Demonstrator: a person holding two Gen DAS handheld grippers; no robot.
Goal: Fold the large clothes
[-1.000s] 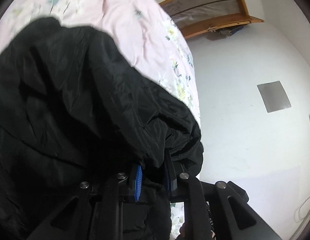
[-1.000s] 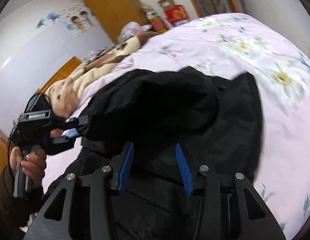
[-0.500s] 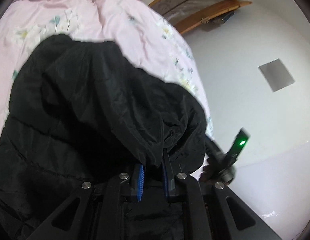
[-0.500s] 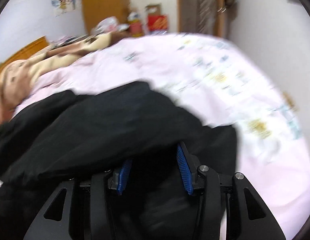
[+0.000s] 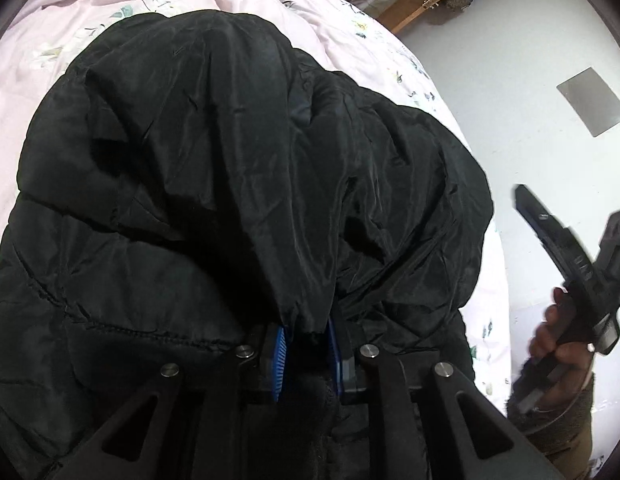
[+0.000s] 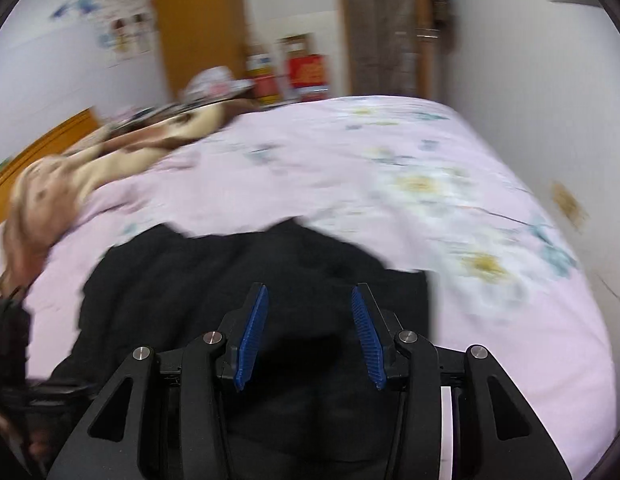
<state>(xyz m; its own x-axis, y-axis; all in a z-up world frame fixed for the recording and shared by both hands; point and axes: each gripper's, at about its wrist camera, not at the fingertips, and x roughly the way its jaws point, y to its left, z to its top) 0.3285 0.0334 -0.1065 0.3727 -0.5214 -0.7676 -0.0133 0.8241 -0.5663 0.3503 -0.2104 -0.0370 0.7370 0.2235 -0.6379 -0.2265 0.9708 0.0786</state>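
Bed (image 6: 390, 184): takes up most of both views, covered in a pale pink floral quilt. A brown and cream blanket (image 6: 109, 164) is bunched at its far left end in my right wrist view. Wooden wardrobe (image 6: 197, 28) and red boxes (image 6: 305, 72) stand past the bed; all blurred.

Black jacket (image 5: 229, 200): the large garment, puffy, with stitched quilting. It lies heaped on the pink quilt near the bed's edge, its upper layer folded over toward my left camera. In my right wrist view it shows as a dark mass (image 6: 249, 280) on the near part of the bed, directly ahead of and below the fingers.

Left hand-held gripper (image 5: 305, 344): narrow gap, blue pads close together. A hem of the jacket's top layer hangs down between them. The jaws are opening slightly at this moment, but the fabric edge is pinched between the pads as far as I see it. More black cloth fills the space under the fingers.

Right hand-held gripper (image 6: 307, 336): fingers spread about halfway. Nothing is between the blue pads; the jacket lies beneath and beyond them. I cannot tell whether the tips touch the cloth. In my left wrist view this same tool (image 5: 570, 264) shows at the right edge, off the bed's side, against the white wall, gripped by a hand (image 5: 558, 340) with a brownish sleeve below it.
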